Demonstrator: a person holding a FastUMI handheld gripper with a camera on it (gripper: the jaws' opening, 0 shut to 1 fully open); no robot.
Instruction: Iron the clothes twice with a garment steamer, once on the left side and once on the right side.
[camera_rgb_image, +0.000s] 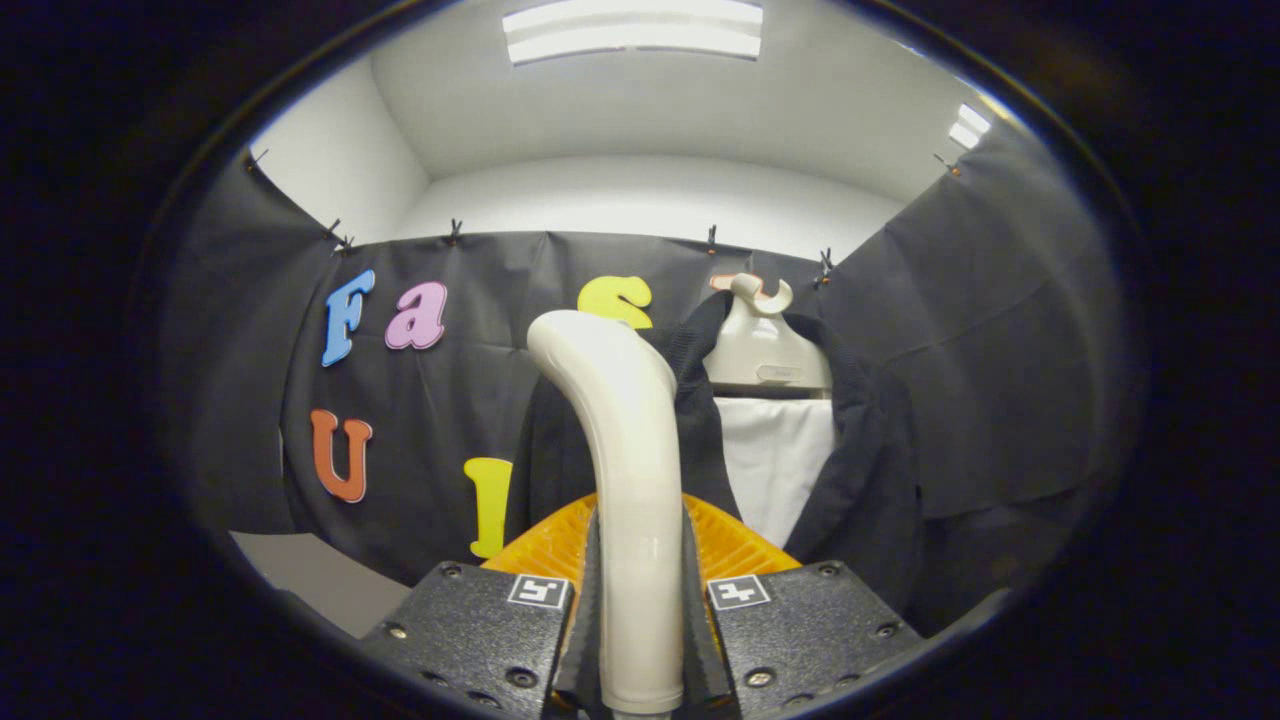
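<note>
With the gripper (640, 610) closed tight on the steamer handle (625, 480), the dark garment (860, 470) hangs at one o'clock beyond it, so a side pass seemingly comes next.

Black cloth wall (440, 400) below white walls (650, 200), ceiling light (632, 28) on.

My one camera rides on me, looking forward and slightly upward along my fingers (690, 620) at the lower centre. It sits very close to the steamer handle (625, 480) pressed between them; the hanging garment (870, 470) right of centre is near, ceiling lights (632, 28) at top.
</note>
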